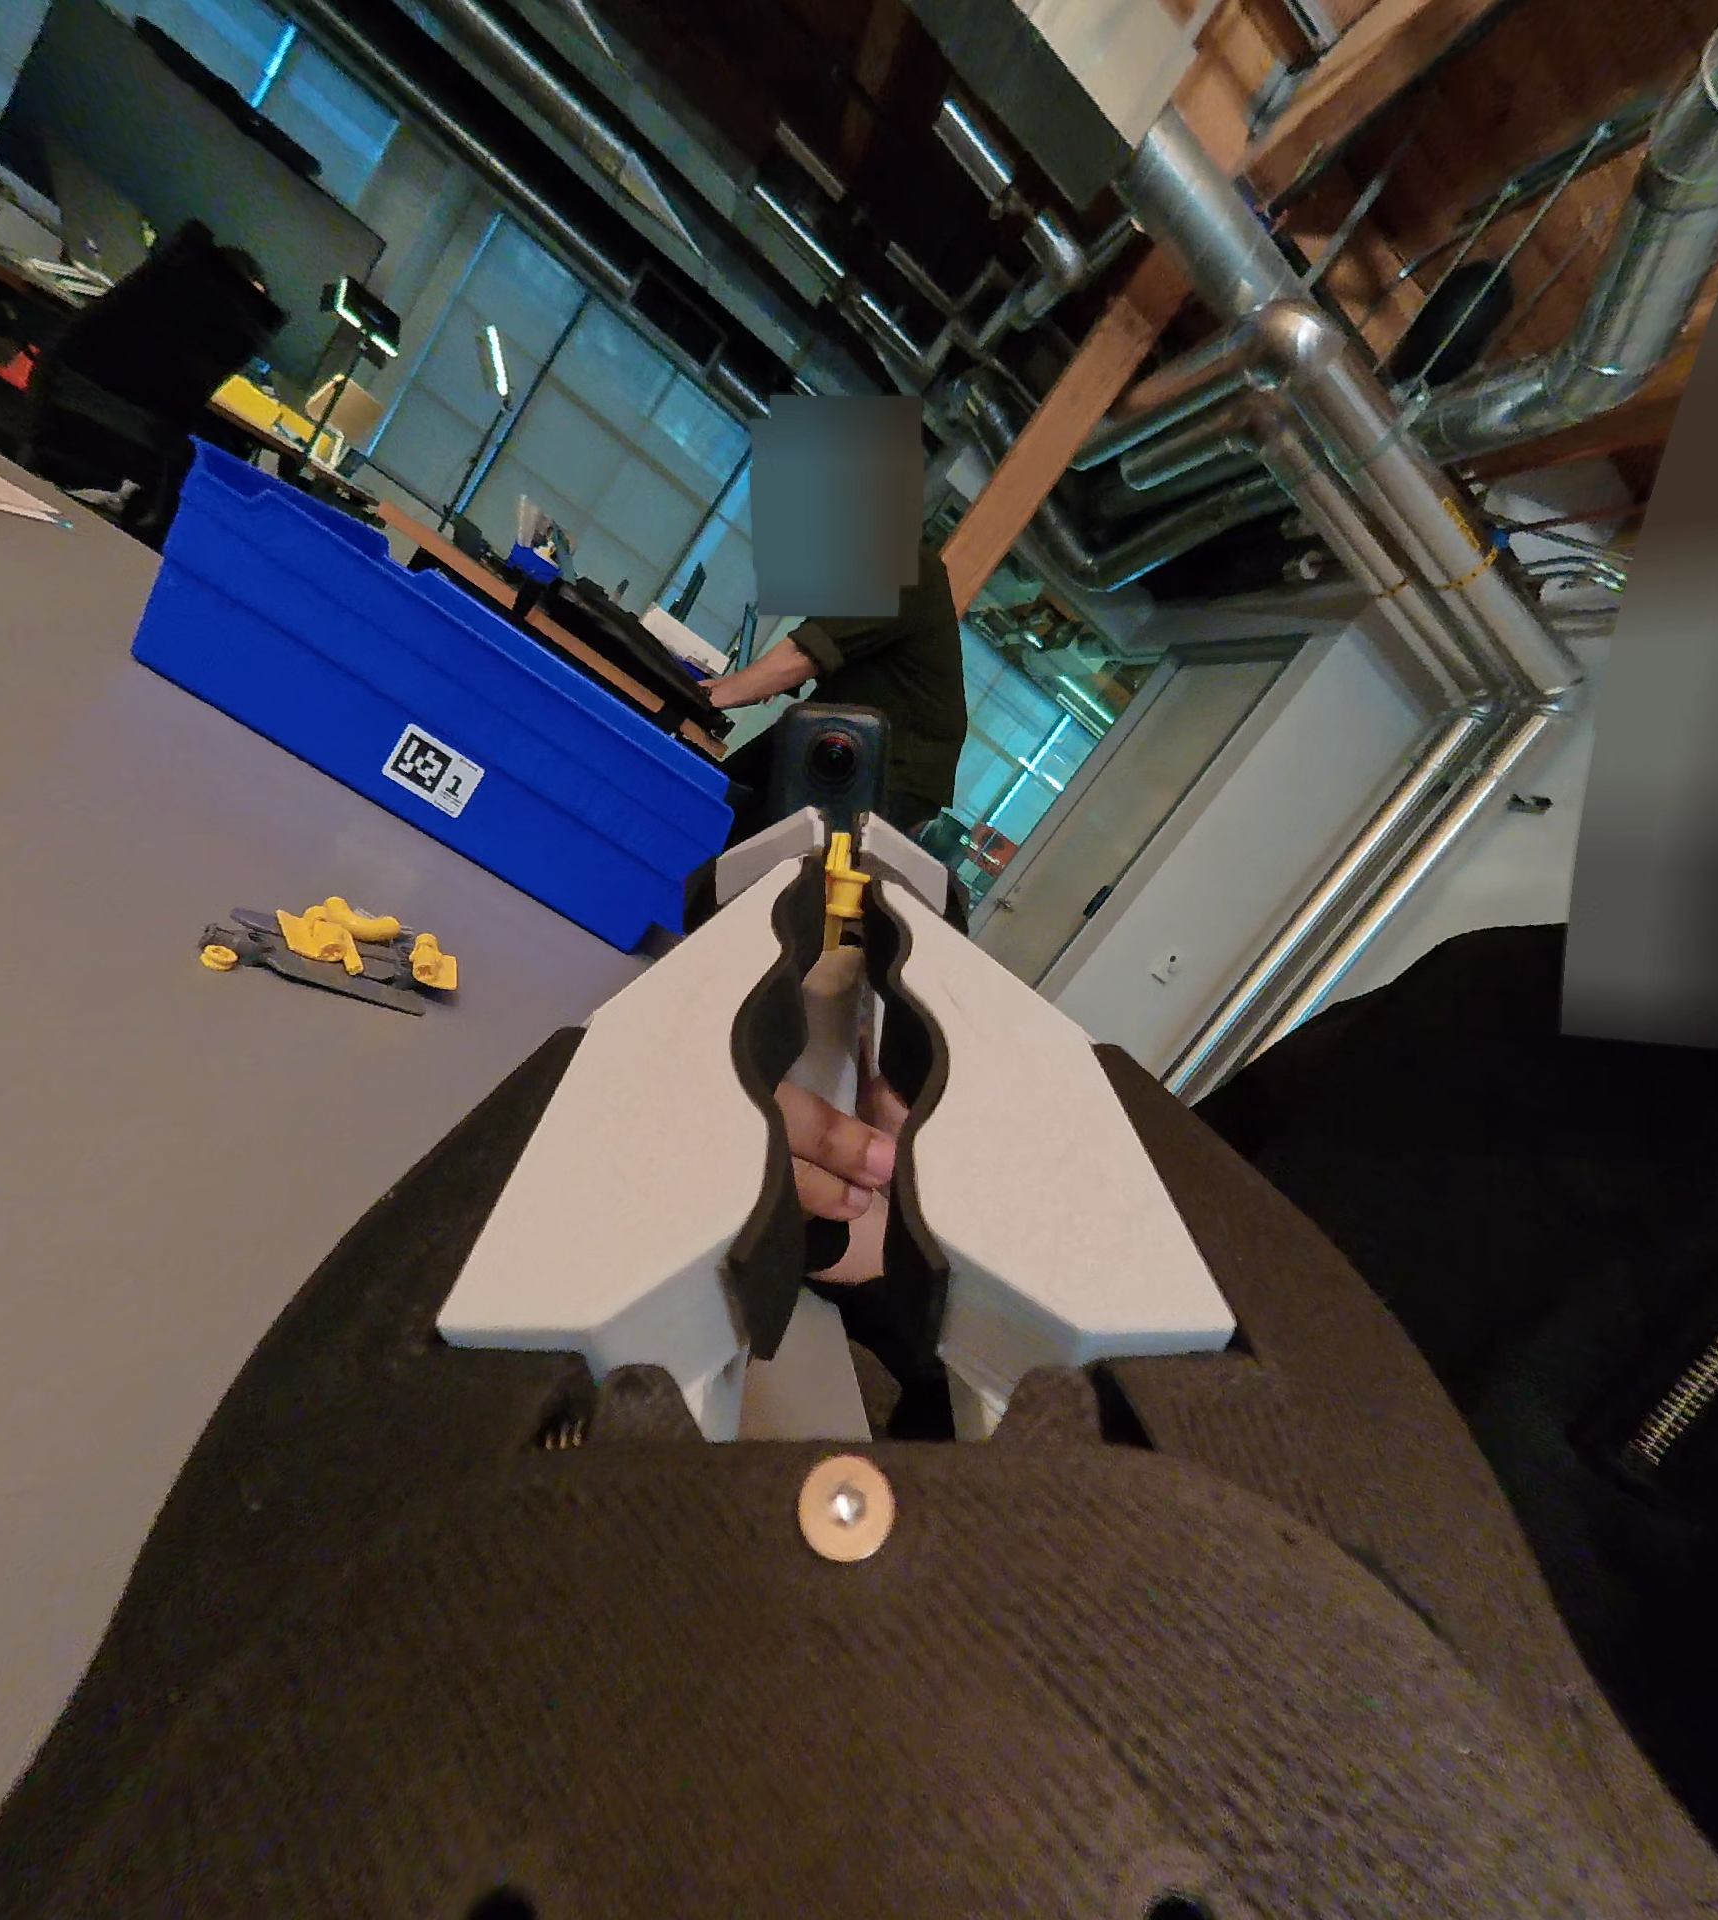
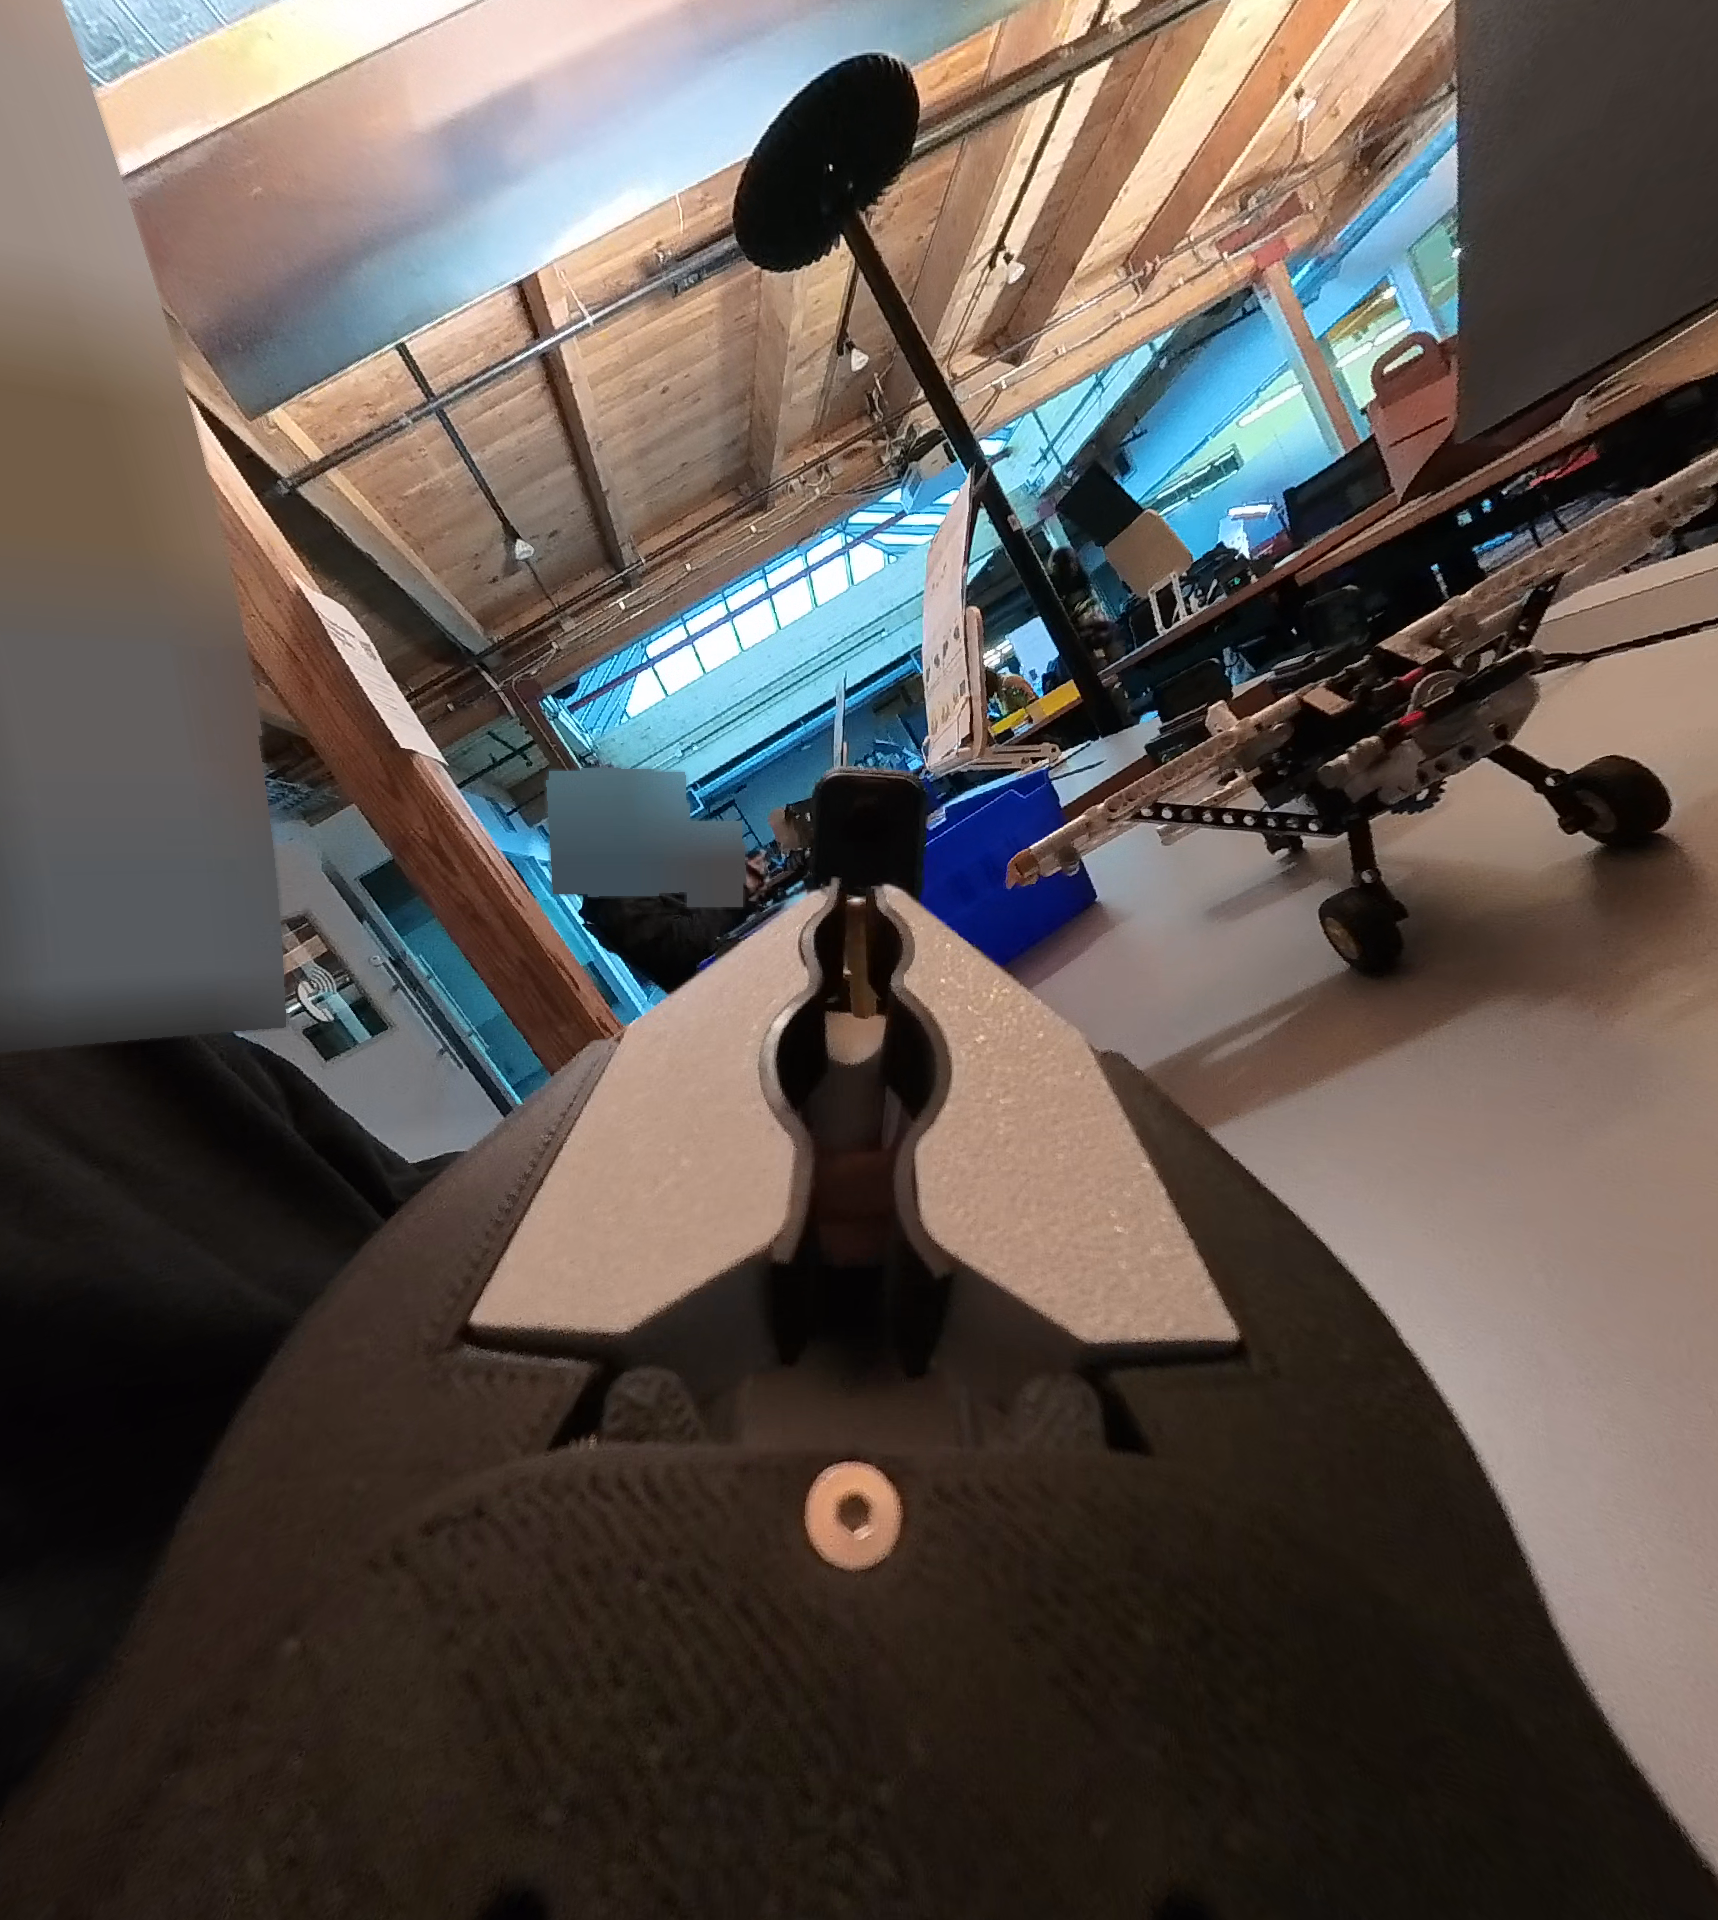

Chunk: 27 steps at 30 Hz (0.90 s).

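Off to the left of the left gripper [image 1: 842,847], well apart from it on the grey surface [image 1: 55,831], lay a small heap of yellow and dark parts [image 1: 330,940], with a blue bin [image 1: 419,686] beyond them. The left gripper itself was closed on a small yellow pin [image 1: 840,883], its dark pads pressing the pin at the very tips. The pin looked light, rigid and smooth, so a hold at its flanged middle seemed safest against slipping.

The right gripper [image 2: 860,925] was closed too, with a thin yellowish piece [image 2: 857,961] standing in the slit between its fingers; what it was could not be told. To that gripper's right, well apart on the surface, stood a white and black model on wheels [image 2: 1395,738], probably fragile where its beams join.
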{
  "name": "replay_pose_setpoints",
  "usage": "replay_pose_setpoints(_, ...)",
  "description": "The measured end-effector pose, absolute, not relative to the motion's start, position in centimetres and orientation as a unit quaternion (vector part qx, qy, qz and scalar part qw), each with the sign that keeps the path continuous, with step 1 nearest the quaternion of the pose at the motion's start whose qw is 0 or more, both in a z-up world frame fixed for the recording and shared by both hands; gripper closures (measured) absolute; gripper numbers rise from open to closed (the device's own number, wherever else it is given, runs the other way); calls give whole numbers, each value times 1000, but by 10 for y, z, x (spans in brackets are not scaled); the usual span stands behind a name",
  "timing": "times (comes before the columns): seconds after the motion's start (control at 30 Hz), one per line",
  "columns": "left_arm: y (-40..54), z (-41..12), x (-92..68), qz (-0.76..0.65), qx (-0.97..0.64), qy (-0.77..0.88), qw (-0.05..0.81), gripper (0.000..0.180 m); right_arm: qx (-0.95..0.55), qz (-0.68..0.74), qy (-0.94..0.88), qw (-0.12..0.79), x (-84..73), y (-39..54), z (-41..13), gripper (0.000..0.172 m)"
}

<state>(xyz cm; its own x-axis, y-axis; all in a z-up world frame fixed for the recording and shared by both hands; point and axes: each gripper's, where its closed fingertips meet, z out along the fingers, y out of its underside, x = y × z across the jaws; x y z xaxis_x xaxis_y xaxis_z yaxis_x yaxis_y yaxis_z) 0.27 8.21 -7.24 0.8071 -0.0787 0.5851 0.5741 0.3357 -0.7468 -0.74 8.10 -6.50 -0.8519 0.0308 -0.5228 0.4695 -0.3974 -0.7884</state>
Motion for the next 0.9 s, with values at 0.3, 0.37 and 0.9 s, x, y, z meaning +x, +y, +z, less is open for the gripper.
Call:
replay_pose_setpoints(0.3,87,-75,5,-213,-547,-229,777,176,238,-809,521,131,-9,84,-63,171)
replay_pose_setpoints(0.37,84,-76,2,-218,-540,-237,778,177,238,-805,526,141,-10,80,-66,171)
replay_pose_setpoints(0.9,71,-71,-3,-237,-500,-247,796,178,223,-762,600,93,-5,66,-80,170)
